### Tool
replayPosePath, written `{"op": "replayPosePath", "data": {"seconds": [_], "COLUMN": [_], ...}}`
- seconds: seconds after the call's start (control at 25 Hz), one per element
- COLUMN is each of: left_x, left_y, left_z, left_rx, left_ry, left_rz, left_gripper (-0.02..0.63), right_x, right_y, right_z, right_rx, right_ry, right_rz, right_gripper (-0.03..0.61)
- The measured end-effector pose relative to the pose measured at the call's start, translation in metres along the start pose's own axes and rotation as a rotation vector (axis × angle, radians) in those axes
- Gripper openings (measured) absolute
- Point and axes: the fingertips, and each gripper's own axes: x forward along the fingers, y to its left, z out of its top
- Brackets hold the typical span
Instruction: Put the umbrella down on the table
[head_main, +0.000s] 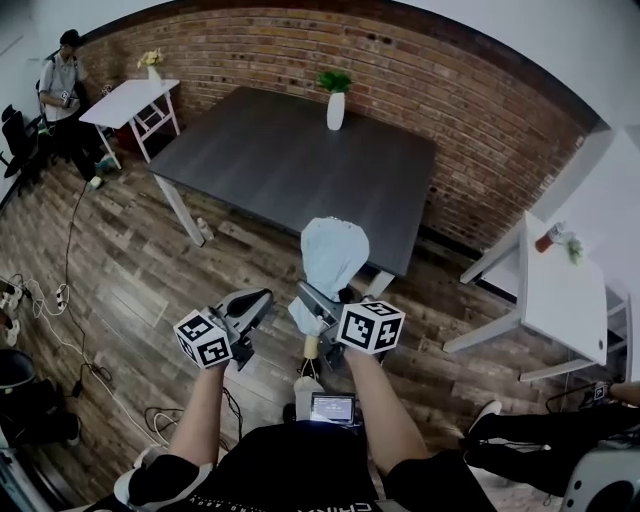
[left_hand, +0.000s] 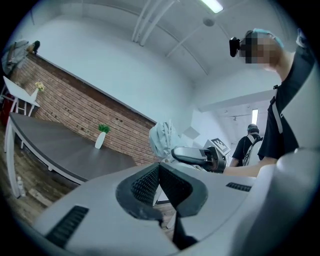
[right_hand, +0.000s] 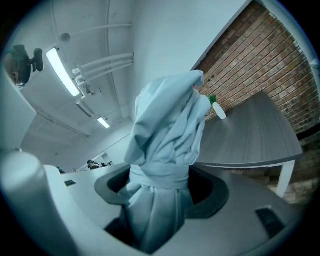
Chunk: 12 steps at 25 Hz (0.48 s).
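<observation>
Umbrella in the right gripper, short of the table, not yet set down.

The right gripper (right_hand: 160, 182) has its jaws wide around the folded pale-blue umbrella (right_hand: 170, 125), pressing on the bundled cloth just below the strap, and holds it roughly upright in front of the person. The left gripper (left_hand: 159, 167) is closed with its pads together and nothing between them; it hangs just beside the right one and does not touch the umbrella. The dark table (head_main: 290, 160) lies ahead, bare except for a white vase (head_main: 335, 108) with a plant at its far side. In the head view the umbrella is over the wooden floor near the table's front edge, touching nothing but the jaws. By my reading, only the pick-up is done. What is left is to reach the tabletop, lower the umbrella, lay it flat and let go.
</observation>
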Motion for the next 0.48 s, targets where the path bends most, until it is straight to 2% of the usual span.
{"op": "replayPosePath", "data": {"seconds": [0.24, 0.48], "left_x": [0.014, 0.047], "left_y": [0.036, 0.075], "left_z": [0.009, 0.021], "left_rx": [-0.005, 0.001], "left_ry": [0.006, 0.026], "left_rz": [0.027, 0.019], "left_gripper": [0.002, 0.002], "right_x": [0.035, 0.069], "right_y": [-0.019, -0.050], "right_z": [0.012, 0.038], "right_rx": [0.020, 0.031], "right_ry": [0.005, 0.004], "right_rz": [0.021, 0.026], "right_gripper": [0.302, 0.301]}}
